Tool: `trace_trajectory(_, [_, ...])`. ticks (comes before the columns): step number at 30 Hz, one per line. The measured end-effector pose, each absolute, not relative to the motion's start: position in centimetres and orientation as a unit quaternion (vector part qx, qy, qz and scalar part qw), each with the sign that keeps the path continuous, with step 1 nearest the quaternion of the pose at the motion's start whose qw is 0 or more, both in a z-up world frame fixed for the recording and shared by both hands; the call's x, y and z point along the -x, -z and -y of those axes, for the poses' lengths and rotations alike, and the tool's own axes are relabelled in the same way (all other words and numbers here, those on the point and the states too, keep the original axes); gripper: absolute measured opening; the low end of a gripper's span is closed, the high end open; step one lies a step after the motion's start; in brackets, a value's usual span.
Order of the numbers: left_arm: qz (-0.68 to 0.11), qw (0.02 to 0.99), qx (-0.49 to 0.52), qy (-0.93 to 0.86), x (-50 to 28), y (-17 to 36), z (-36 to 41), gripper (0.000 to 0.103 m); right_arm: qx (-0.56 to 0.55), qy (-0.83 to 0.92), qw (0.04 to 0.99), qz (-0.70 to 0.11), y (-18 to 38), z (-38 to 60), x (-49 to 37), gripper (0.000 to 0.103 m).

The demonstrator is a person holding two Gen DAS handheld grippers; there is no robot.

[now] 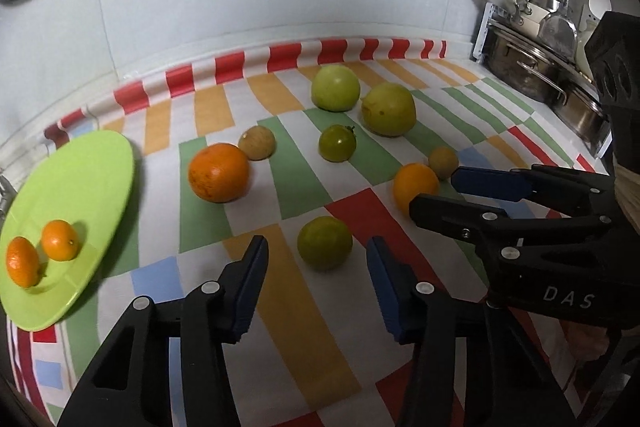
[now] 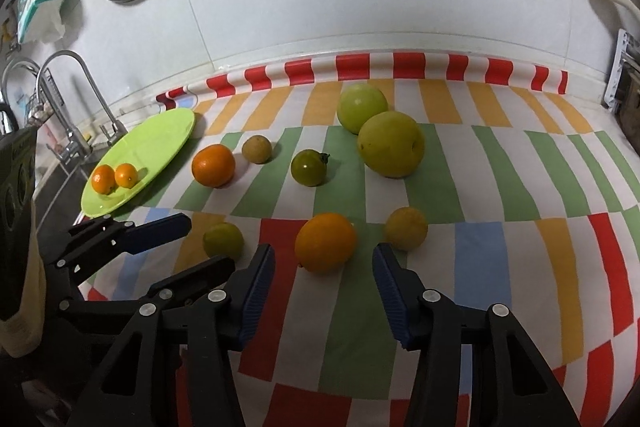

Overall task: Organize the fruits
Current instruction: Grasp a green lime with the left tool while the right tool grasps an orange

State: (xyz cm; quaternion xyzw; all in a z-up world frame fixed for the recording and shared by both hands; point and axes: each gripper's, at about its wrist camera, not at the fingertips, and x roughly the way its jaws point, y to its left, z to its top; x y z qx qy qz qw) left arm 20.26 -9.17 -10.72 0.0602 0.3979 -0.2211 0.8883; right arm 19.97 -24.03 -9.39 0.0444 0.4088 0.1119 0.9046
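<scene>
Reaching down, the left tool (image 1: pixel 316 285) gapes just short of a green fruit (image 1: pixel 325 242). The right tool (image 2: pixel 323 281), also open, faces an orange (image 2: pixel 325 242).

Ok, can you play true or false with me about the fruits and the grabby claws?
1. Two little oranges sit on the green plate. True.
2. The left gripper is squeezing the small green fruit. False: its jaws stand apart on either side of it, not touching.
3. The right gripper points at an orange fruit on the cloth. True.
4. The plate holds a big green apple. False: both big green fruits lie on the cloth.
</scene>
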Motion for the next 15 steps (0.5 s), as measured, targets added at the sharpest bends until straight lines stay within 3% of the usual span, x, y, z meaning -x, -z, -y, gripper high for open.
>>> trace_trajectory(15, [-0.419,0.876,-0.068,0.227,-21.5,11.4,10.0,0.030,-0.049,-0.118,0.896,-0.425,10.5,24.1,-21.6,0.049])
